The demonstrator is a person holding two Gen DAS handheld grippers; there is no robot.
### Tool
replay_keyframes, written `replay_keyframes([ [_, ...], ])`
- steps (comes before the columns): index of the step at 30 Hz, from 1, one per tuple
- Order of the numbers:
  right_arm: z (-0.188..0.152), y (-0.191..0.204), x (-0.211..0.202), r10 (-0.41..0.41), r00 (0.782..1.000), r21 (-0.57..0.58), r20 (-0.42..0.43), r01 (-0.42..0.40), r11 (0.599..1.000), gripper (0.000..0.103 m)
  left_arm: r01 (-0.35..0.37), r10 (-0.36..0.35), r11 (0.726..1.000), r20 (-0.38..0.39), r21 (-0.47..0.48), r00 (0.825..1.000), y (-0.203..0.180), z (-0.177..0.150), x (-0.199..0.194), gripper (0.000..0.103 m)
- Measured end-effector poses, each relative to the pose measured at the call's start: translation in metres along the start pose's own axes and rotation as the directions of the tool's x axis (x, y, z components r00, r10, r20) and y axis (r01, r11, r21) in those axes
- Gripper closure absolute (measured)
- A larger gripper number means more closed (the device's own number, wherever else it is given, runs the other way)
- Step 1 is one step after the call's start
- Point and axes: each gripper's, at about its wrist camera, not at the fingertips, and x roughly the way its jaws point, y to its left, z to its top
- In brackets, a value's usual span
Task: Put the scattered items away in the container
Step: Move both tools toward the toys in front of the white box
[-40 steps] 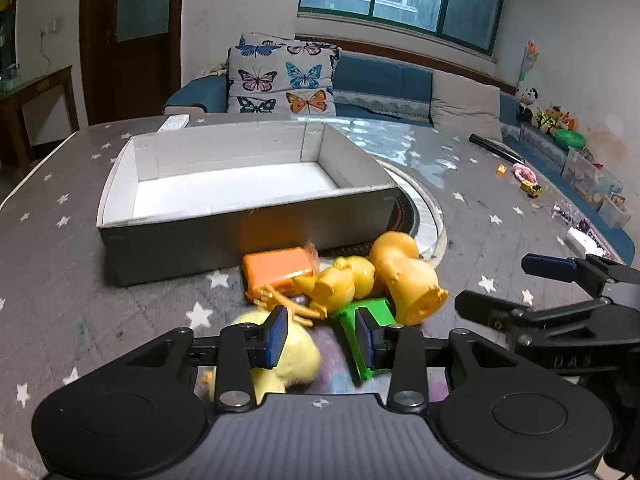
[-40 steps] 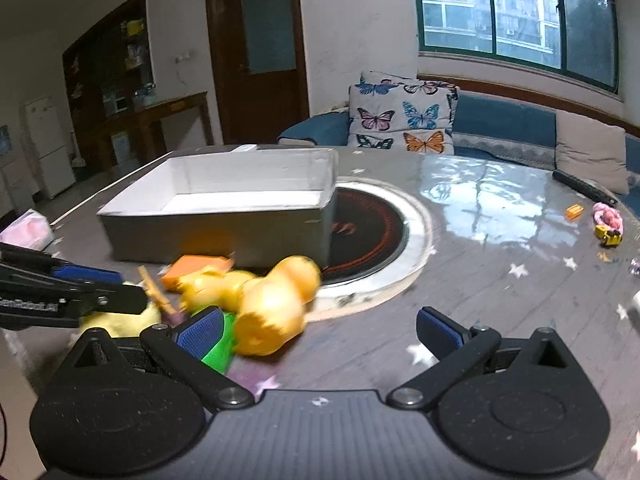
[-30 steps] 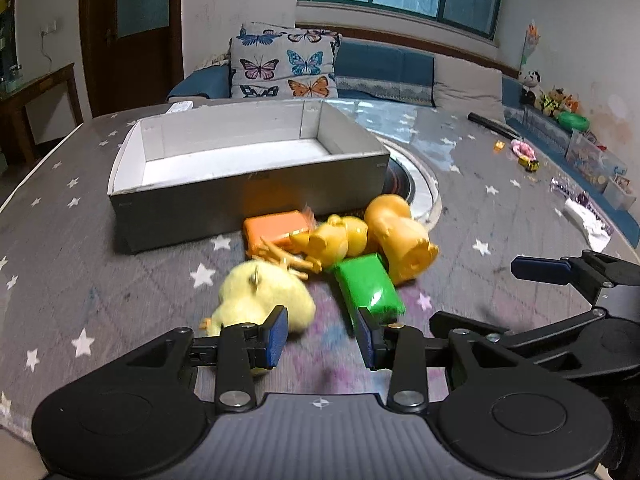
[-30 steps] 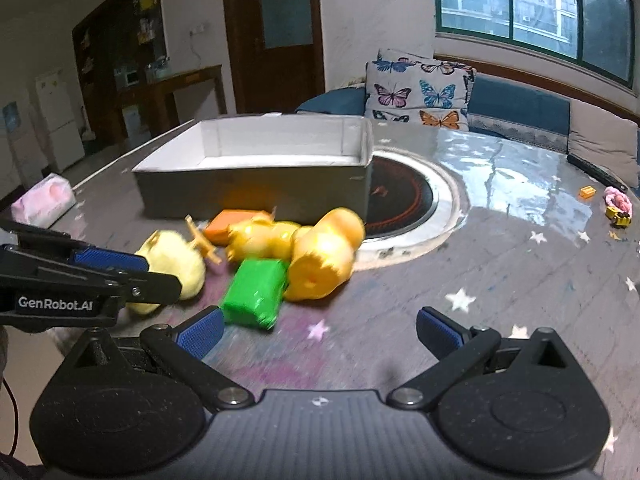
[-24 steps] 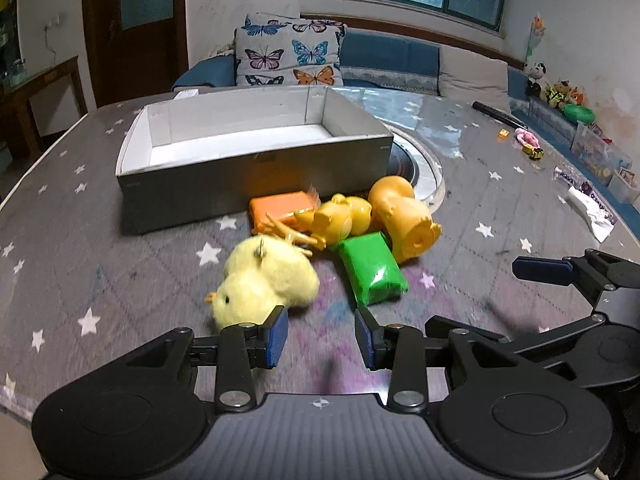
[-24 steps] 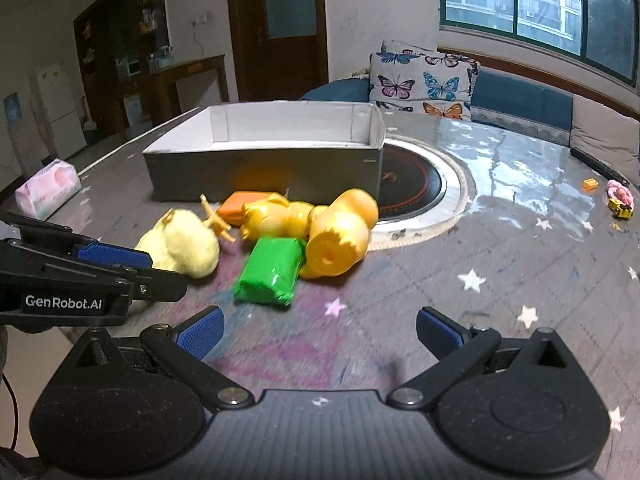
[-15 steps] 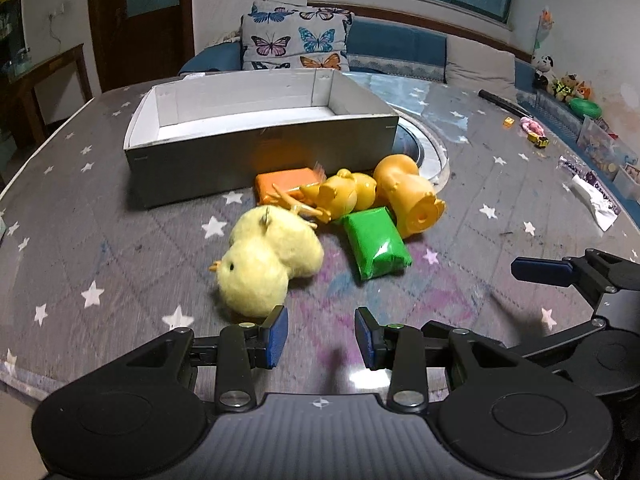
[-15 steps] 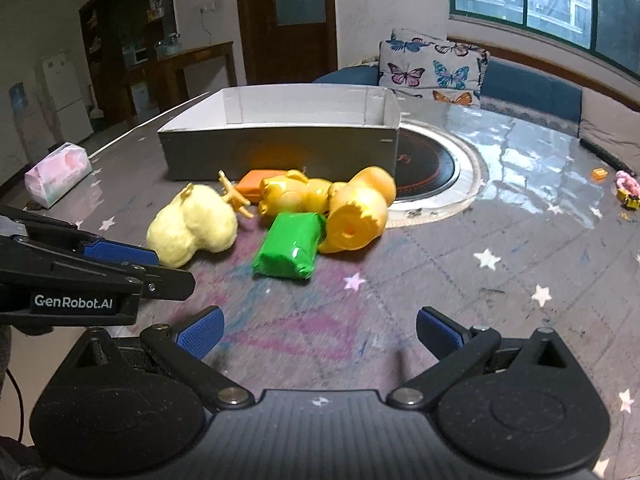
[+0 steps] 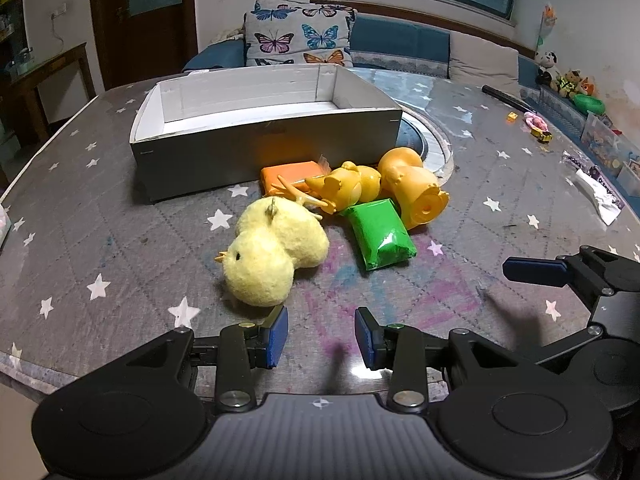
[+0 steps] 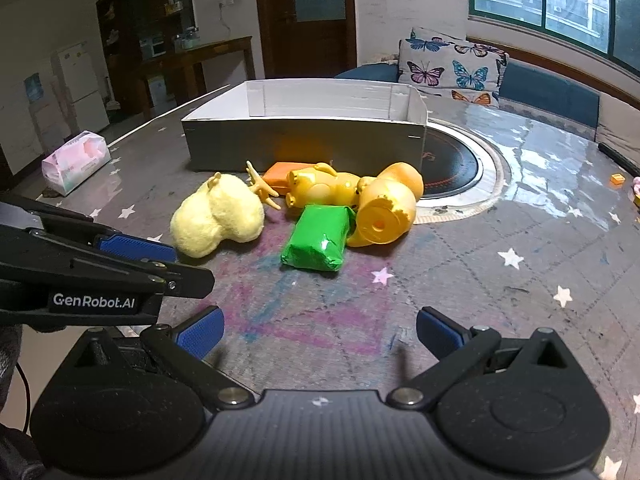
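A grey box [image 9: 264,148] with a white inside stands on the star-patterned table; it also shows in the right wrist view [image 10: 304,144]. In front of it lie a yellow plush chick [image 9: 274,256] [image 10: 218,220], a green packet [image 9: 380,234] [image 10: 318,238], an orange packet [image 9: 290,170] [image 10: 280,174], a yellow rubber chicken [image 9: 344,190] [image 10: 320,188] and a yellow-orange plastic toy [image 9: 414,188] [image 10: 388,206]. My left gripper [image 9: 320,336] is open and empty, just short of the chick. My right gripper [image 10: 320,330] is open wide and empty, short of the green packet.
A round black hotplate [image 10: 452,168] is set in the table right of the box. A tissue pack [image 10: 76,162] lies at the left edge. Small toys [image 9: 536,124] and a white wrapper [image 9: 598,196] lie far right. A sofa with butterfly cushions [image 9: 300,38] stands behind.
Both grippers have drawn back and up from the pile, so the toys look farther away. The items and the box have not moved. Both grippers stay open.
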Motion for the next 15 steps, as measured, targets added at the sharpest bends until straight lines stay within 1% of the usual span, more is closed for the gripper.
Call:
replay_keyframes([
  [15,0.0019,0.0033,0.0042,0.039,0.999,-0.02,0.001,-0.039,0.999,0.0,-0.005,0.005,1.0,-0.015,-0.005,1.0,0.0037,0.0026,0.003,0.064],
])
